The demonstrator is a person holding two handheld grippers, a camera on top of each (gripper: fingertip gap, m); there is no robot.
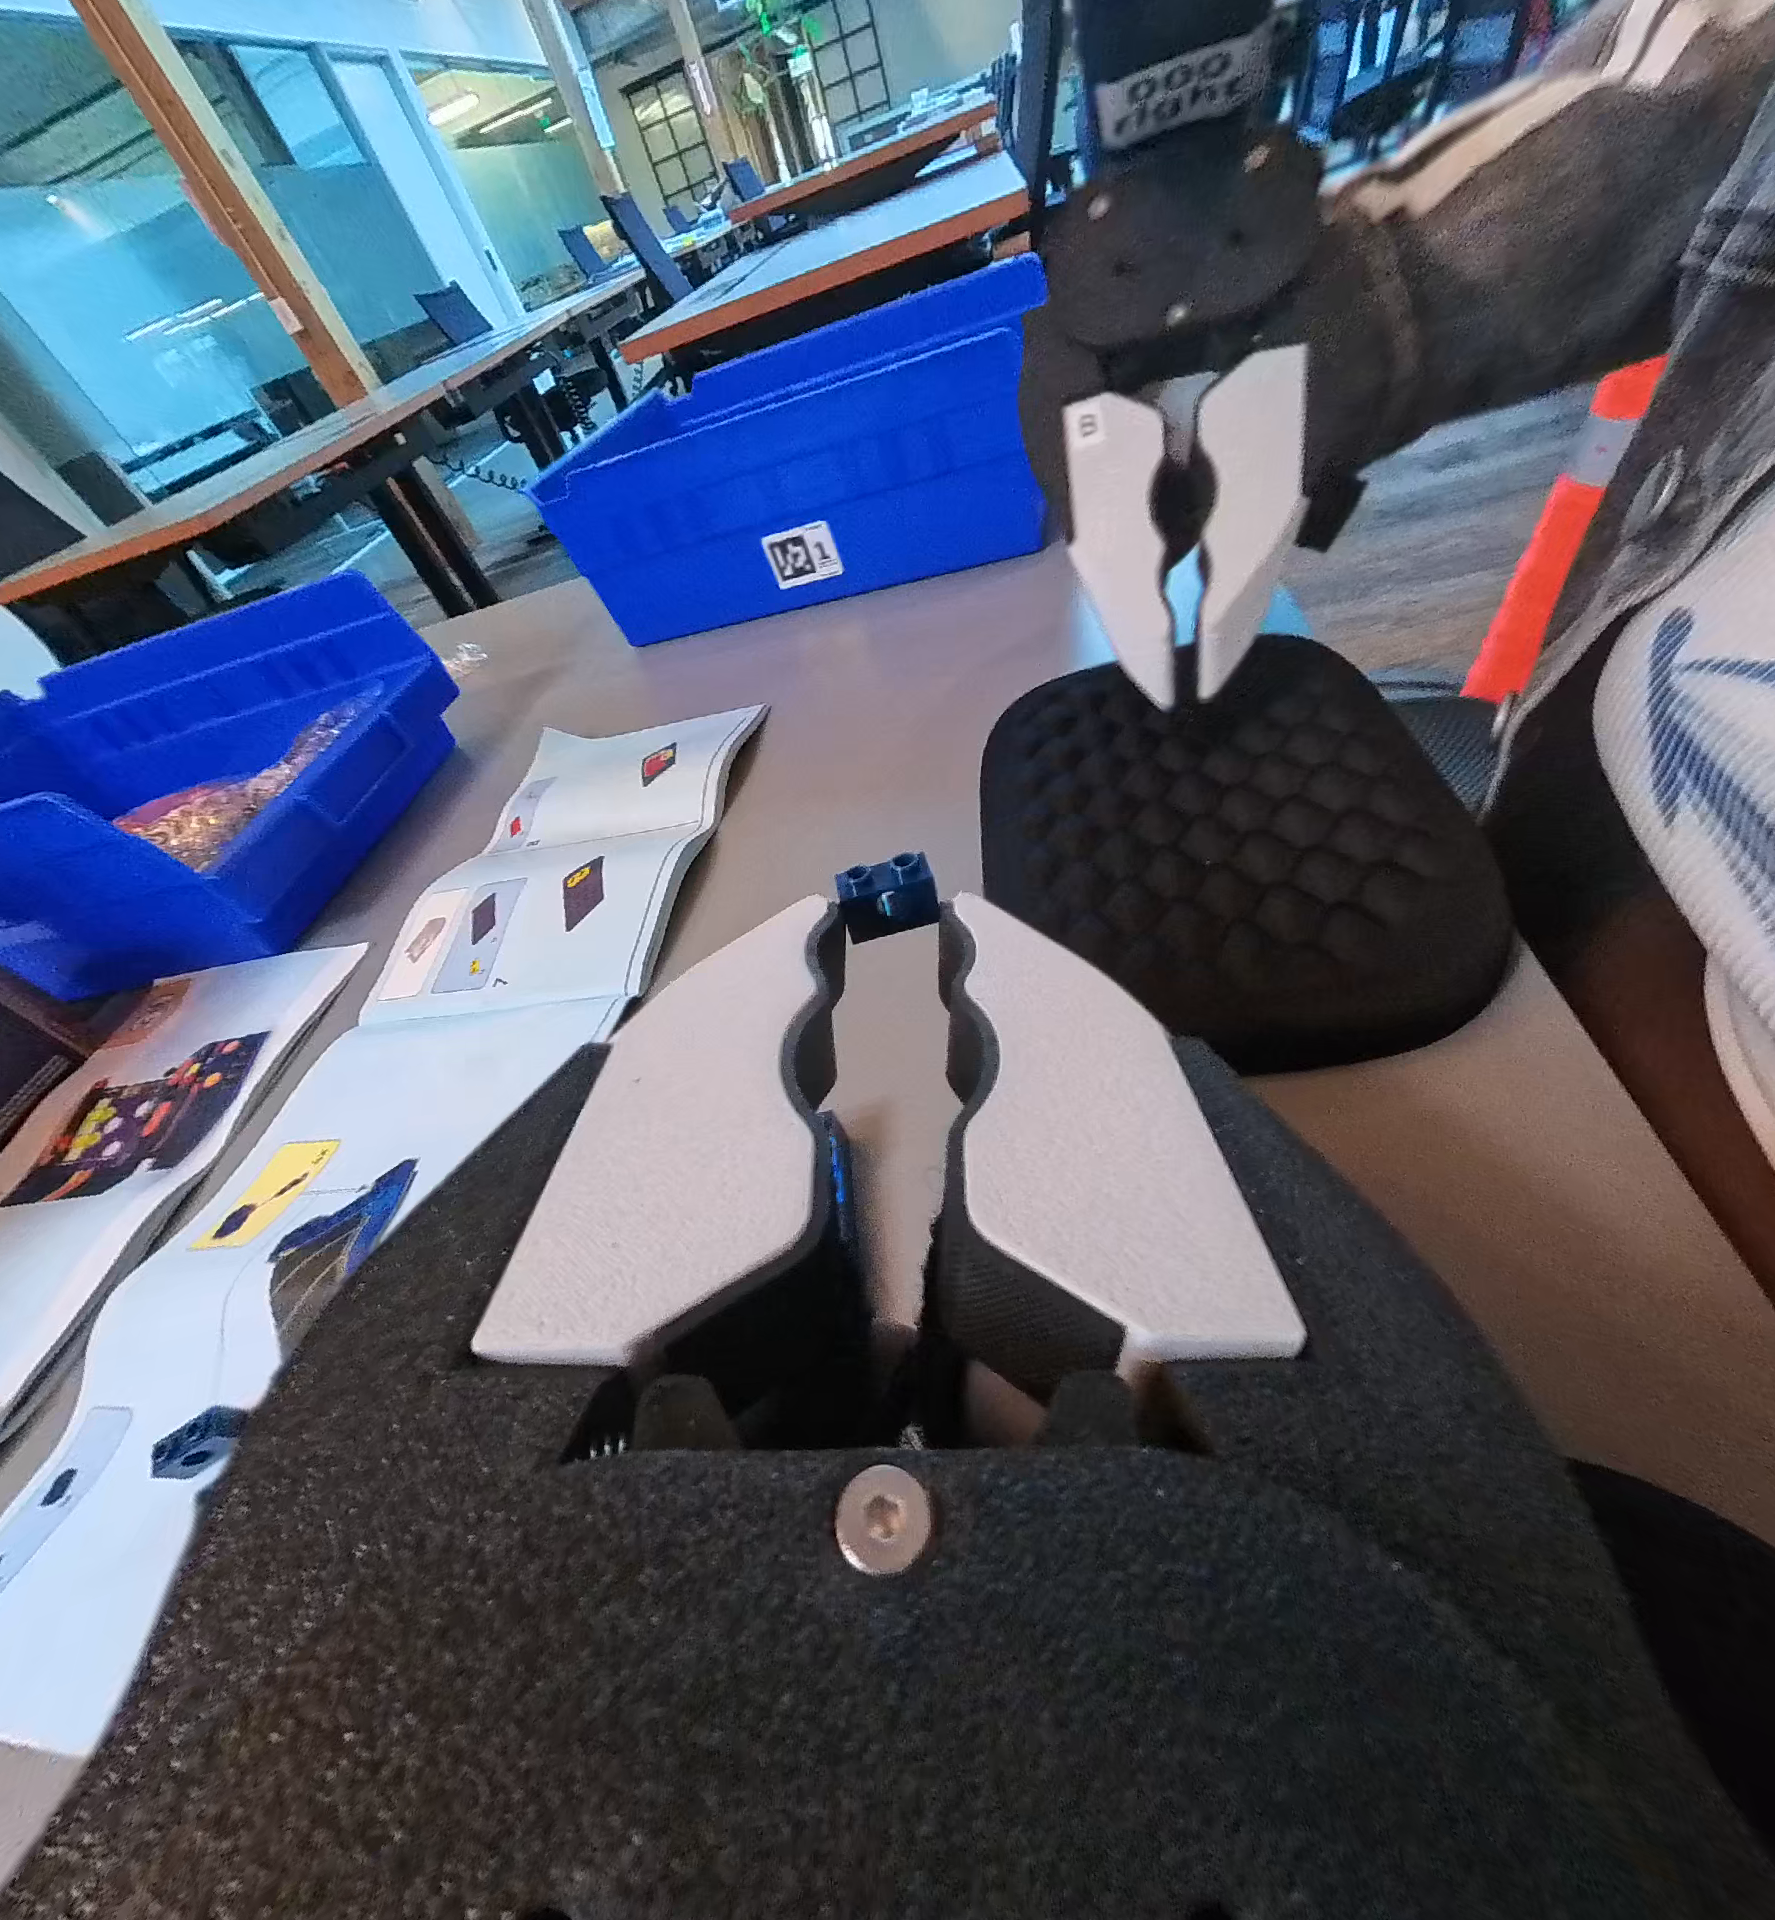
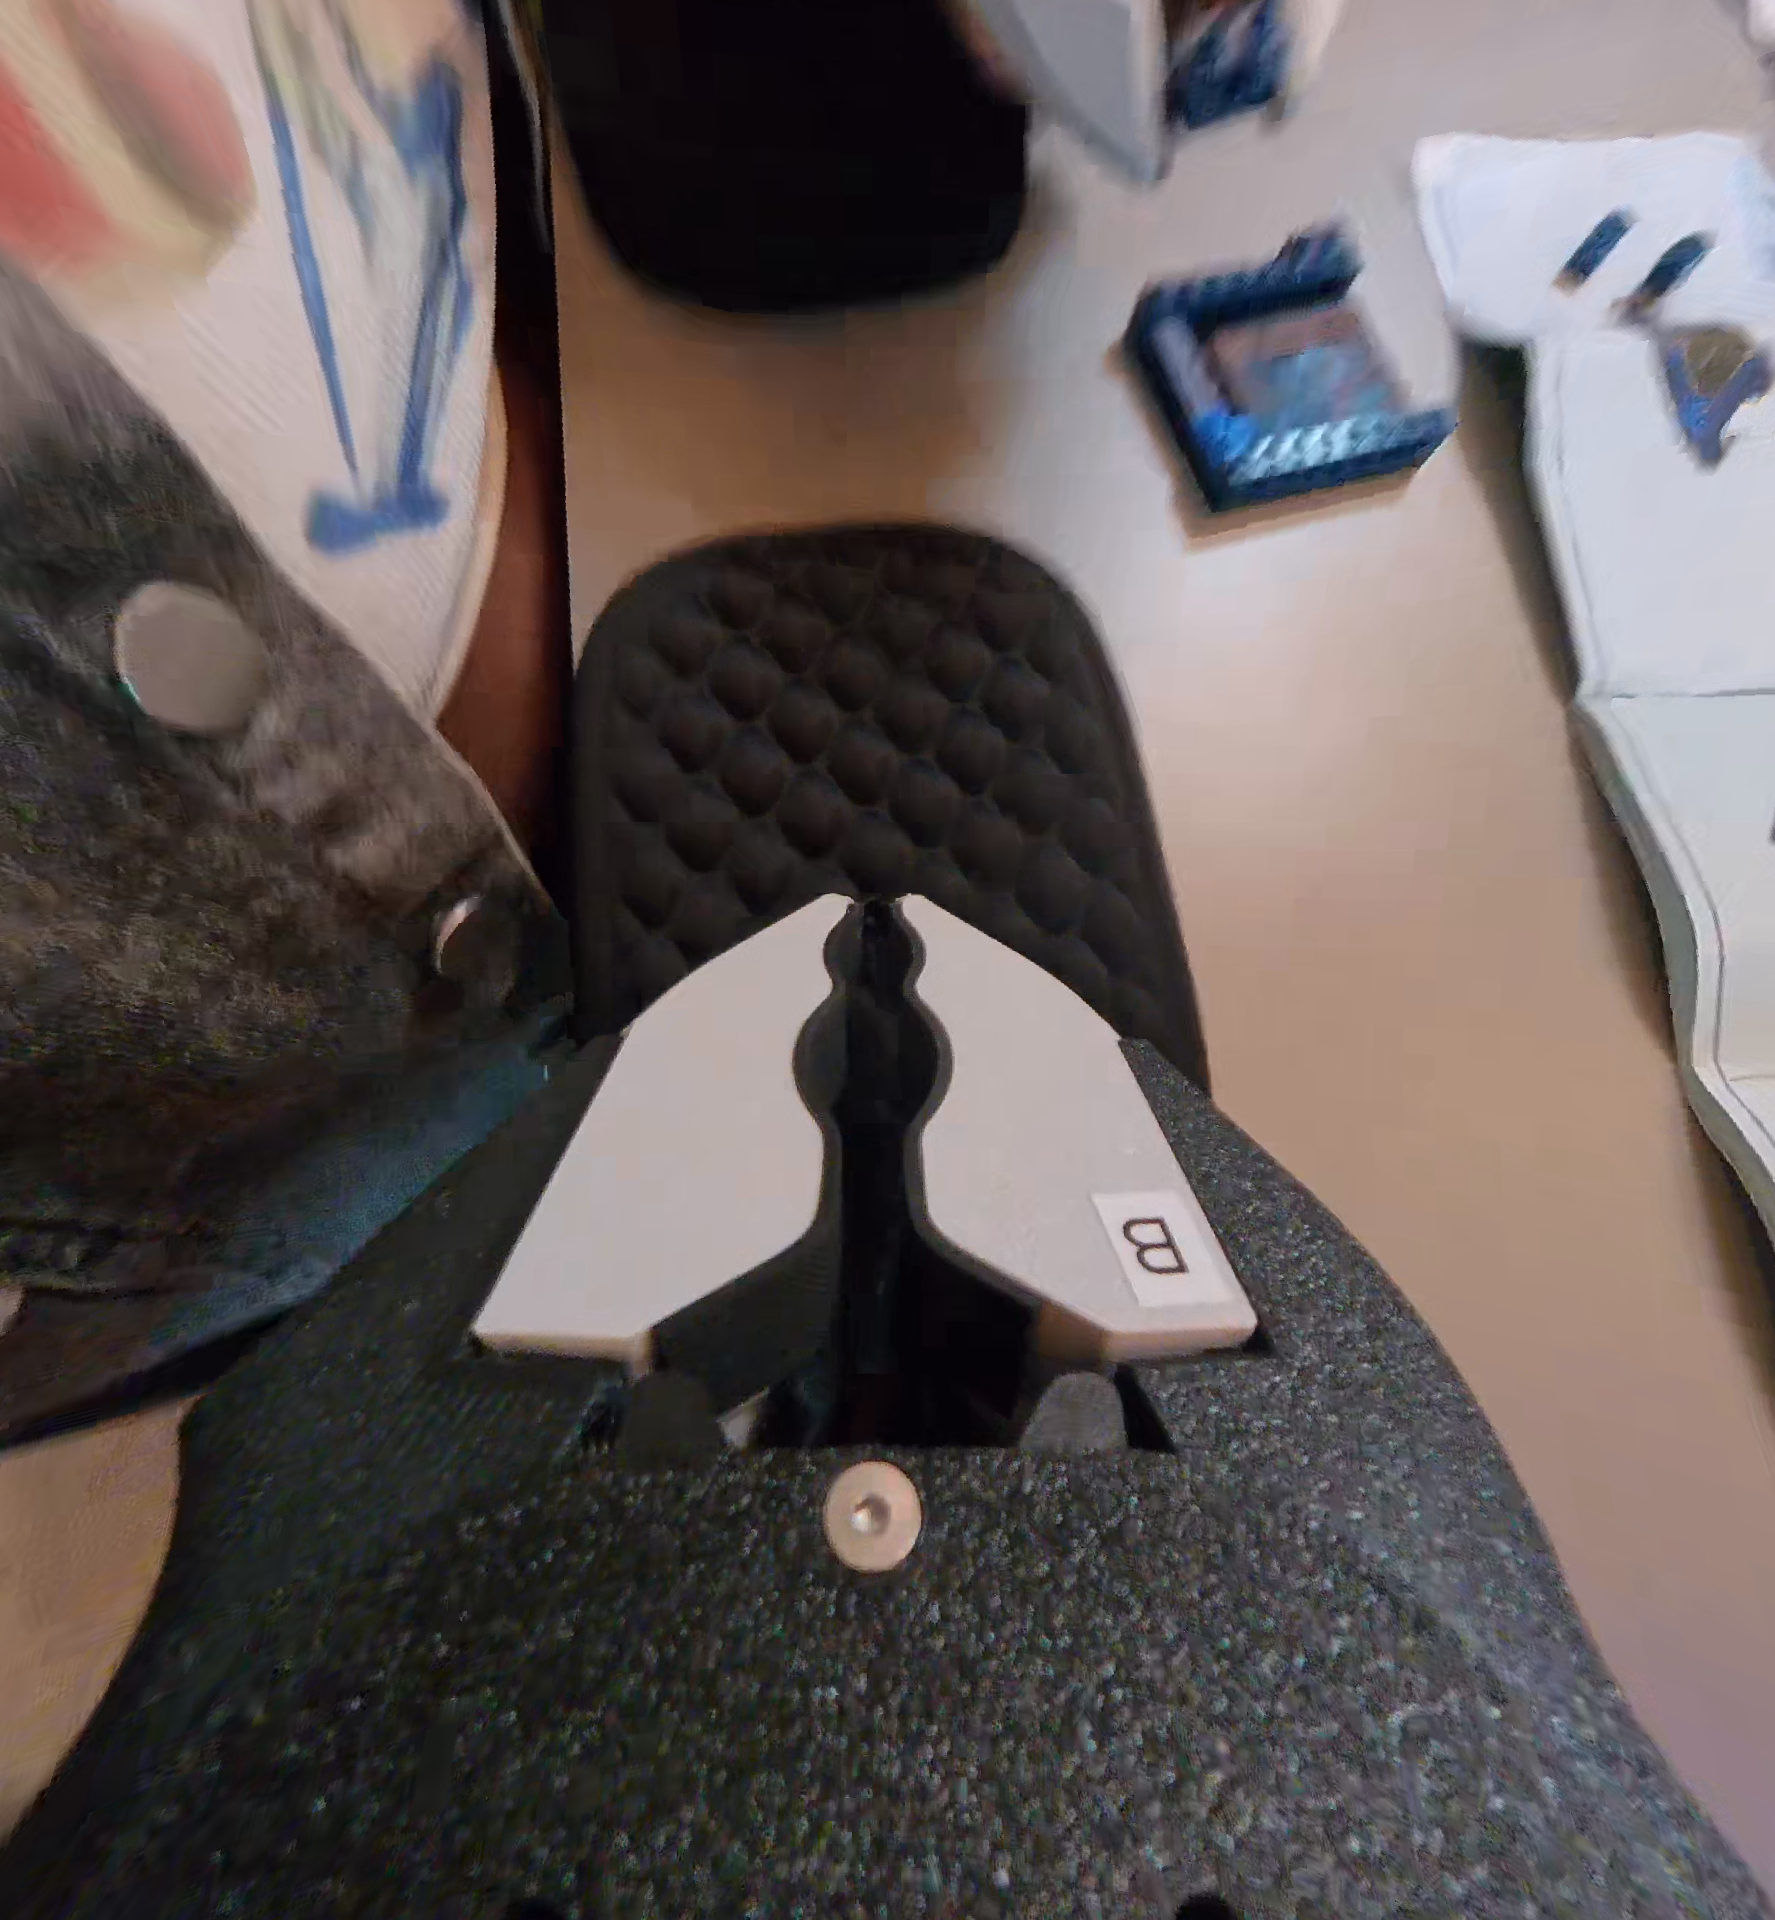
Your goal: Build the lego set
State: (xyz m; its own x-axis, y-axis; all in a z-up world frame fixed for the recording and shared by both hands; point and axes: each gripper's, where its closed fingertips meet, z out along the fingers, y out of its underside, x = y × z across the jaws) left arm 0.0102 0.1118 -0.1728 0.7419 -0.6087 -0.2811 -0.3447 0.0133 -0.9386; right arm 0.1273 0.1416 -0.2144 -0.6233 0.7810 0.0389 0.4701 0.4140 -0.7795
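Observation:
My left gripper (image 1: pixel 888 920) is shut on a small dark blue two-stud brick (image 1: pixel 888 902), pinched at the fingertips a little above the grey table (image 1: pixel 862 665). My right gripper (image 2: pixel 875 914) has its fingertips almost together on a thin dark piece (image 2: pixel 875 923) that is hard to make out. It hovers over a black quilted pad (image 2: pixel 862 727). In the left wrist view the right gripper (image 1: pixel 1184 686) points down at that pad (image 1: pixel 1247 852), beyond and to the right of the left gripper.
Two blue bins (image 1: pixel 810 468) (image 1: pixel 135 810) stand at the back and left. Open instruction booklets (image 1: pixel 571 883) lie left of the grippers, one with a loose dark blue brick (image 1: pixel 192 1439) on it. A blue part-built model (image 2: pixel 1288 374) sits on the table. A person's sleeve (image 1: pixel 1485 260) is at the right. One gripper's finger ends stand about 15 cm off the other's.

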